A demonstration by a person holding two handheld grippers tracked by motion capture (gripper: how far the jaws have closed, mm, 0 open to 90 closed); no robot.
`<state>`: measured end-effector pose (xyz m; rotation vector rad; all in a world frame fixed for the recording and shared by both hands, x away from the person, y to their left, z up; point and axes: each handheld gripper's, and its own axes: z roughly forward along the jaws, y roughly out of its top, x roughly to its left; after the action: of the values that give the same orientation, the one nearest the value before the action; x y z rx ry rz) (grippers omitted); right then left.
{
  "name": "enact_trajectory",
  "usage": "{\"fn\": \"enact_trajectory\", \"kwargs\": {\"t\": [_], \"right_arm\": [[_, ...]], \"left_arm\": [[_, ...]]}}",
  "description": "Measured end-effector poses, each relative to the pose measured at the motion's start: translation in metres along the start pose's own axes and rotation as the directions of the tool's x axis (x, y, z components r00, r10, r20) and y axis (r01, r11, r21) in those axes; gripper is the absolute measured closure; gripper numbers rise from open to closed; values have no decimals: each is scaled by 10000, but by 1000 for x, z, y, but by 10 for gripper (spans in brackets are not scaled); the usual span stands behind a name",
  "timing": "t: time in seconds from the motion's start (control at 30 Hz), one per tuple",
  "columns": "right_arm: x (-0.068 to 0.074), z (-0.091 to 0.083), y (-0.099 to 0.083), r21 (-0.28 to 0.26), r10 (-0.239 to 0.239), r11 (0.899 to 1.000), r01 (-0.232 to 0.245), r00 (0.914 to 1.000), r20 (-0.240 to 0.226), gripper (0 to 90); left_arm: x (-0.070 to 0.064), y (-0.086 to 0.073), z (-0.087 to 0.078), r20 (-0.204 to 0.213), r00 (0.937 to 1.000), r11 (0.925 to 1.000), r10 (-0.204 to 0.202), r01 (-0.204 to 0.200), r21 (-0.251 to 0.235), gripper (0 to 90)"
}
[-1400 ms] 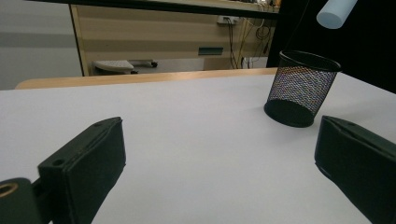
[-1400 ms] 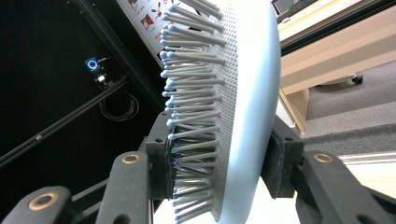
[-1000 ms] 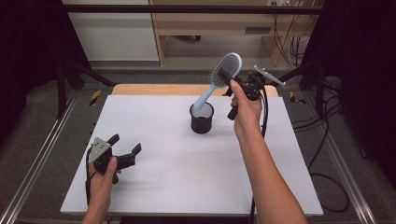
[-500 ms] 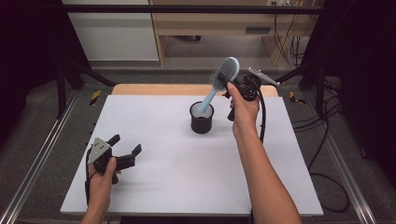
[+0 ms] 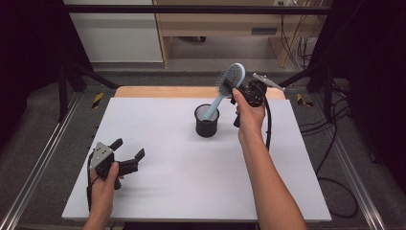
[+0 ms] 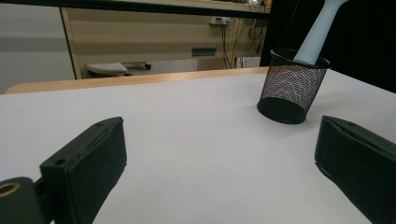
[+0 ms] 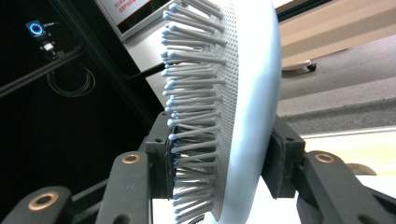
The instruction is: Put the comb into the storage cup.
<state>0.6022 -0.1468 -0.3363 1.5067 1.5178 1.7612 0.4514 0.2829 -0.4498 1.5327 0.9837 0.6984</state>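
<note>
On the table (image 5: 191,191), a mesh cup (image 5: 207,122) stands behind centre; the brush (image 5: 229,84) leans from it, handle inside. Right gripper (image 5: 233,85), above the cup, clamps the brush head. Left gripper (image 5: 128,154), well before the cup, gapes, holding nothing.

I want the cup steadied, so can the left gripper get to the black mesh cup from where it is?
Probably yes: the left gripper is open, and bare white table lies between it and the mesh cup.
</note>
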Motion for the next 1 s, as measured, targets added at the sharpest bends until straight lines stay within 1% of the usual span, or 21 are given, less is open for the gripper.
{"fn": "enact_trajectory", "kwargs": {"t": [0.1,0.13,0.2,0.27,0.37,0.5,0.6,0.63,0.7,0.83,0.87,0.93,1.0], "right_arm": [[2,3,-4,102,-147,9998,146,9999,45,531],[3,3,-4,140,-71,9999,70,10000,54,531],[7,4,-6,48,86,10000,-87,9999,76,531],[13,4,-7,59,-49,10000,48,9999,151,531],[17,5,-7,129,-360,9993,357,9991,239,531],[15,8,-10,217,-350,9992,344,9991,251,531],[14,8,-12,252,-307,9992,301,9993,231,531],[14,9,-12,241,-291,9993,285,9993,235,530],[14,9,-13,232,-246,9994,239,9993,282,529],[14,9,-14,267,-200,9995,192,9993,307,529],[13,9,-15,244,-286,9993,278,9991,304,529],[13,9,-16,283,-251,9993,242,9992,303,529],[13,9,-17,296,-329,9991,319,9990,317,529]], "left_arm": [[1,0,0,10,10000,10000,-19,19,-18,24],[1,0,0,20,10000,10000,-16,16,-28,24],[2,0,0,75,10000,10000,-59,60,-35,24],[2,0,0,104,9999,9999,-120,120,-31,24],[2,0,0,93,9999,9999,-85,86,-61,24],[2,1,-1,63,10000,9999,-75,75,-90,24],[2,0,-1,159,9996,9995,245,-242,-202,25],[2,1,-1,169,9995,9994,271,-267,-215,25],[2,0,-2,193,9997,9996,142,-138,-230,26],[3,0,-3,133,9998,9995,126,-122,-283,25],[3,0,-3,121,9999,9995,107,-103,-307,25],[3,1,-4,118,9999,9995,102,-98,-315,25],[3,1,-4,113,9999,9994,119,-115,-327,25]]}}
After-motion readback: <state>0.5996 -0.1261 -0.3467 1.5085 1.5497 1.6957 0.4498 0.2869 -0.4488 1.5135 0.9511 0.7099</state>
